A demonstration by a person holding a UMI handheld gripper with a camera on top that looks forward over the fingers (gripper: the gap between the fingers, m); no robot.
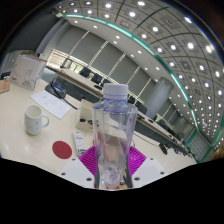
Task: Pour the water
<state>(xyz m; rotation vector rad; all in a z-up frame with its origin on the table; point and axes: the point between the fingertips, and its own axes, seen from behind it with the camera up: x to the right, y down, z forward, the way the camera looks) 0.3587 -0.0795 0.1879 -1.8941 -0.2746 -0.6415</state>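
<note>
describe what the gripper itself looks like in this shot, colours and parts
Little of the gripper shows. Its two fingers sit low in the view, mostly hidden behind a clear bottle. Each finger carries a magenta pad on its inner face, with a ribbed or gridded texture. No cables, markings, hand or sleeve can be seen.

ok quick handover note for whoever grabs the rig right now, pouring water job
Tool: shut on the clear water bottle, pink pads pressed on its lower sides. The bottle is upright, white cap still on, some water visible inside.
White mug: stands on the long table, off to one side beyond the tool, apart from the bottle. A red round coaster lies on the table between mug and tool.
Done: bottle grasped.
Left: cap looks closed, so it likely needs opening; then carry the bottle to the mug, tilt and pour. No pouring has started as far as this view shows.
</note>
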